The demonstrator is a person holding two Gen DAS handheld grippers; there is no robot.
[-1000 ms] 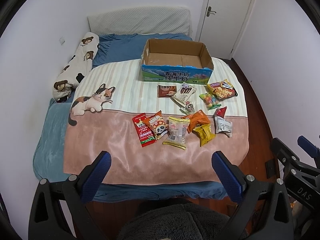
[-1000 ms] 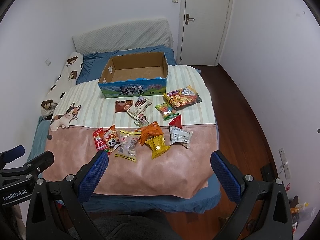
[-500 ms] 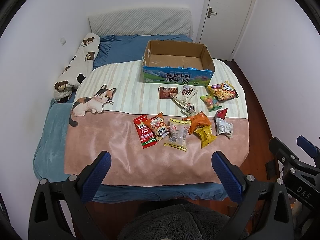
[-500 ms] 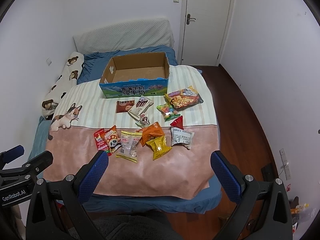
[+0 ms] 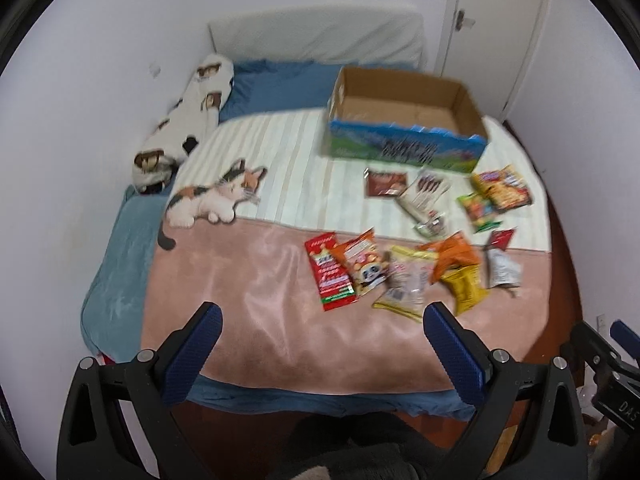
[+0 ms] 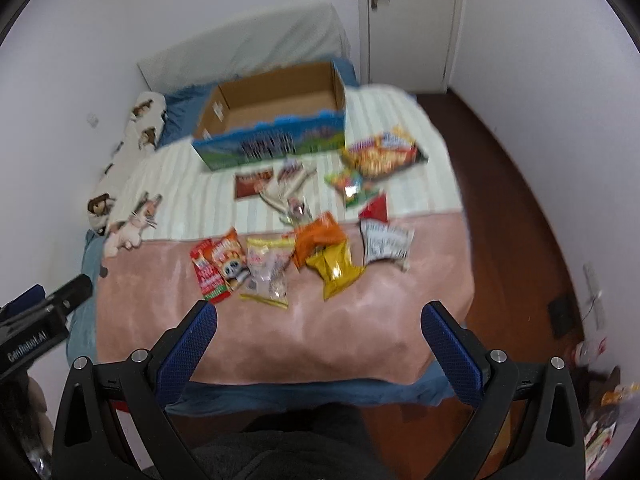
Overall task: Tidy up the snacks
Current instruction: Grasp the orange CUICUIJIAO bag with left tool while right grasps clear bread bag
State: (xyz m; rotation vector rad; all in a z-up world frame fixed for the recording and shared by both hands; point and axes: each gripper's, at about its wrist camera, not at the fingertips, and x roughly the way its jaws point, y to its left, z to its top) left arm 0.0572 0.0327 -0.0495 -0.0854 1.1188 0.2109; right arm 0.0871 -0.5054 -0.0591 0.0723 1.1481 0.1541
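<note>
Where the left wrist view is taken, the left claw [image 5: 322, 340] is held wide apart above the bed [image 5: 240, 280], snack packets [image 5: 400, 272] scattered before an empty cardboard box [image 5: 404, 136]; in the right wrist view, the right claw [image 6: 320, 338] is likewise spread, nothing gripped

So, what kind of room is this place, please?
Most likely a bedroom: a bed with a pink and striped cat-print blanket, a long white pillow with bear prints by the wall, and a closed white door behind.
</note>
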